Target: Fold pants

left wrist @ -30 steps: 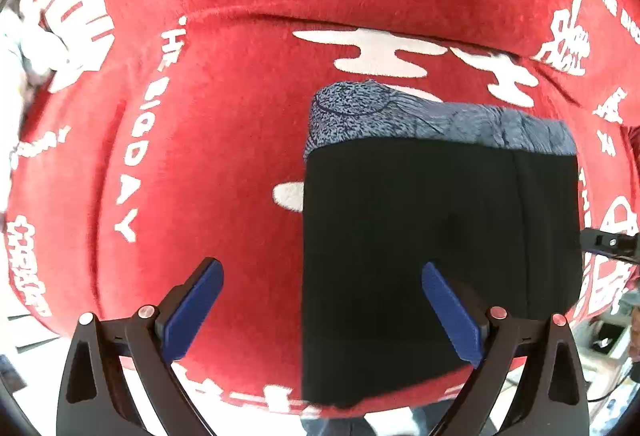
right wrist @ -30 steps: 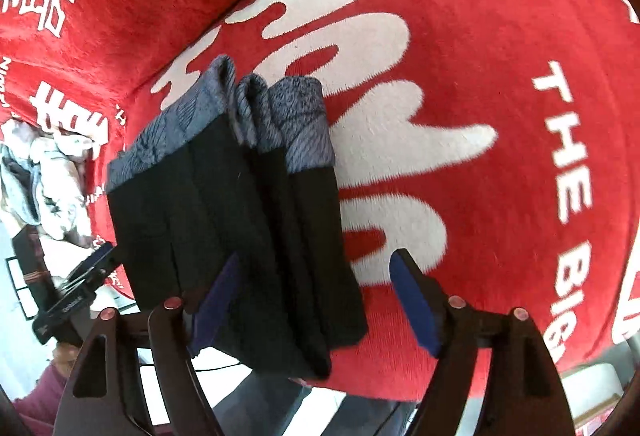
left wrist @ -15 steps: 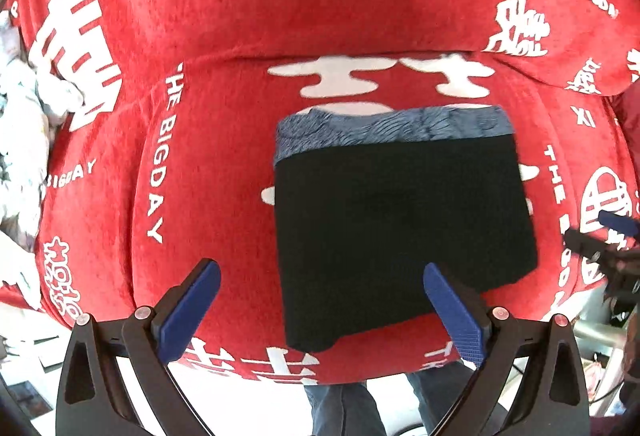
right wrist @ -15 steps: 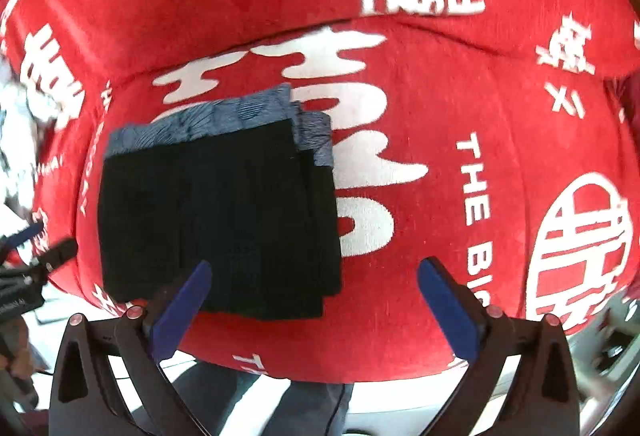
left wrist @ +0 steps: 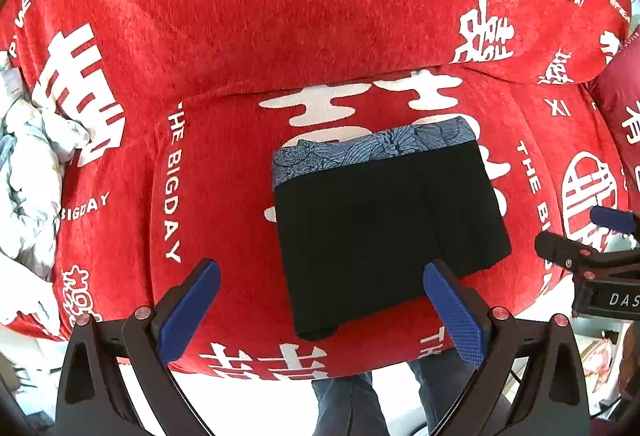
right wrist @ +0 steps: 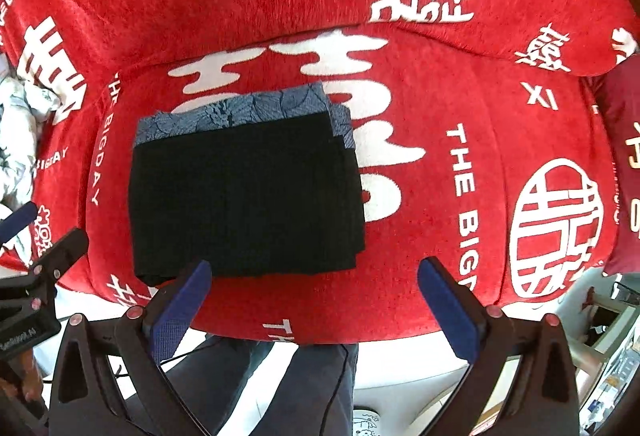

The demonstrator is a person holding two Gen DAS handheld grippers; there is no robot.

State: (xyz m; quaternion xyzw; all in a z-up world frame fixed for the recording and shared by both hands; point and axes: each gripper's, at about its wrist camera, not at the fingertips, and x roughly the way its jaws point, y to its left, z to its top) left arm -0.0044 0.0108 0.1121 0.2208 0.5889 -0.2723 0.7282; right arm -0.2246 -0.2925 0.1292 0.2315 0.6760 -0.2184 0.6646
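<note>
Left wrist view: left gripper (left wrist: pixel 320 310) above pants (left wrist: pixel 384 232), jaws wide

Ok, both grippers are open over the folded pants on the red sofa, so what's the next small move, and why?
Probably just back both grippers away and leave the pants alone. They lie as a neat flat rectangle on the red seat cushion, patterned waistband along the far edge, layers stacked evenly. The left gripper and right gripper are both open with nothing between their fingers, so the fold looks finished.
</note>
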